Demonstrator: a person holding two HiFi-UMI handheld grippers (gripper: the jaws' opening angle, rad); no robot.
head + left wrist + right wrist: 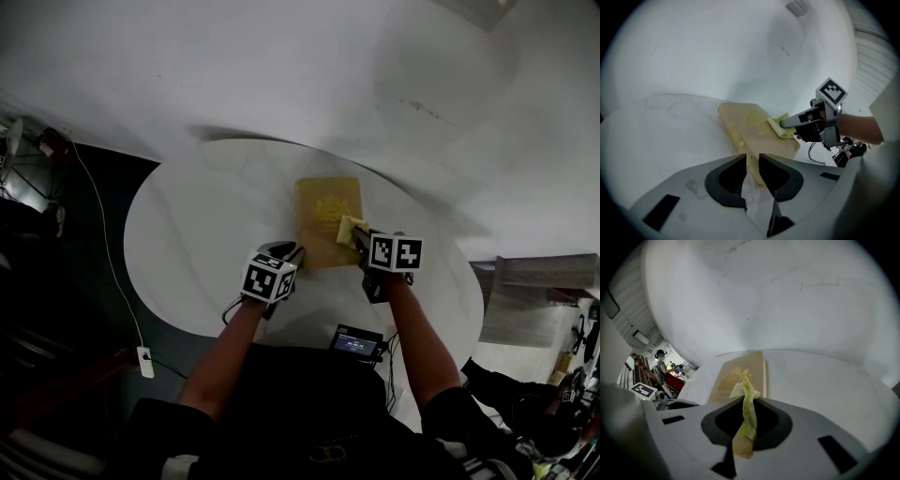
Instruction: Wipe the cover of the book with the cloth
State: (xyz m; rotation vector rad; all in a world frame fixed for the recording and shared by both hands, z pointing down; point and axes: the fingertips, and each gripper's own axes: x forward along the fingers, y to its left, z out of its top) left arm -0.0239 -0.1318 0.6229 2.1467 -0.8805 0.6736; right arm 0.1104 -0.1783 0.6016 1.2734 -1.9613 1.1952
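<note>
A tan book [326, 214] with a gold crest lies flat in the middle of the round white table [197, 234]. My right gripper [359, 240] is shut on a folded yellow cloth [350, 231], which rests on the cover near its right edge. In the right gripper view the cloth [749, 408] hangs between the jaws, with the book [740, 373] just beyond. My left gripper [291, 252] is at the book's near left corner. In the left gripper view its jaws [751, 161] stand almost closed, with the book's corner [754, 166] in the narrow gap.
A small black device with a lit screen [358, 342] and cables sits at the table's near edge. A white cord [105, 248] runs over the dark floor at the left to a plug [143, 361]. Shelves and clutter [544, 291] stand at the right. A person [661, 360] is far off.
</note>
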